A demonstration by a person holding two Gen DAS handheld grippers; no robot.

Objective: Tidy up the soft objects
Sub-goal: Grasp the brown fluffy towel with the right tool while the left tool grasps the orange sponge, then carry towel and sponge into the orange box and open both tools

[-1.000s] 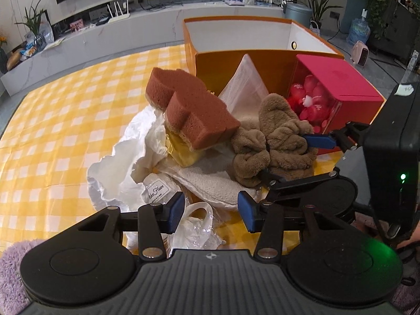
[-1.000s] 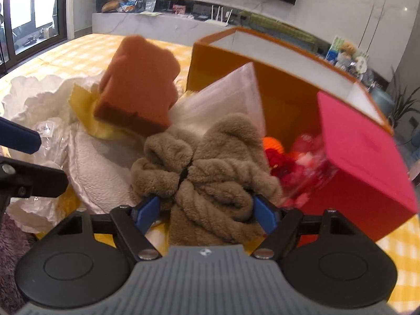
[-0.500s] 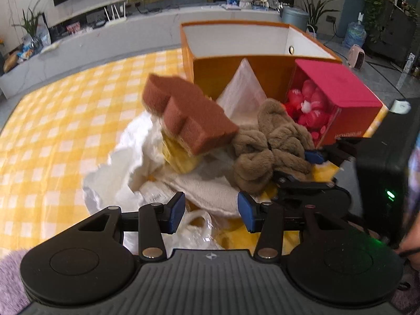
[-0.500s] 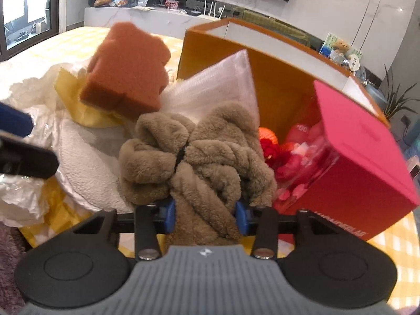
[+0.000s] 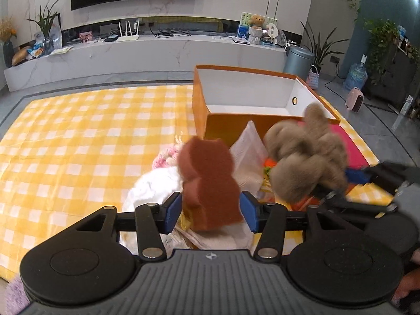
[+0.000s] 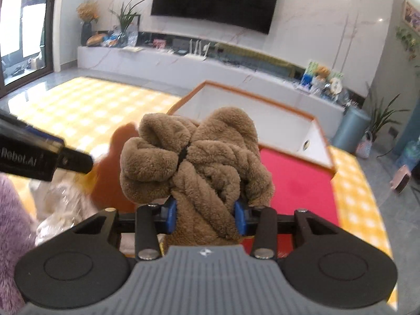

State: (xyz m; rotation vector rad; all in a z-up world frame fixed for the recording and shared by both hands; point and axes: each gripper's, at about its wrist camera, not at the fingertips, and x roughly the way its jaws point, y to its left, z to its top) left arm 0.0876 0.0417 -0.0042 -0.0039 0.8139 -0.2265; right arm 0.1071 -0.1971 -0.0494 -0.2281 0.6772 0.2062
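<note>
My right gripper (image 6: 204,216) is shut on a brown fluffy knotted plush (image 6: 194,160) and holds it in the air in front of the open orange box (image 6: 312,147). The plush also shows blurred in the left wrist view (image 5: 307,160), with the right gripper (image 5: 367,181) beside it. My left gripper (image 5: 210,211) is open, its blue pads on either side of a rust-brown bear-shaped sponge (image 5: 207,181) that sits on the pile of white cloths (image 5: 155,186). The orange box (image 5: 210,120) has a white inside and nothing shows in it.
A red box (image 6: 294,183) stands in front of the orange box on the right. A white woven pouch (image 5: 249,152) and a pink knitted item (image 5: 165,155) lie in the pile. A purple fluffy thing (image 6: 13,223) is at the near left. Yellow checked cloth (image 5: 78,144) covers the table.
The right gripper closed on the brown plush and lifted it off the pile toward the orange box. The left gripper moved forward, so the sponge now stands between its pads.
</note>
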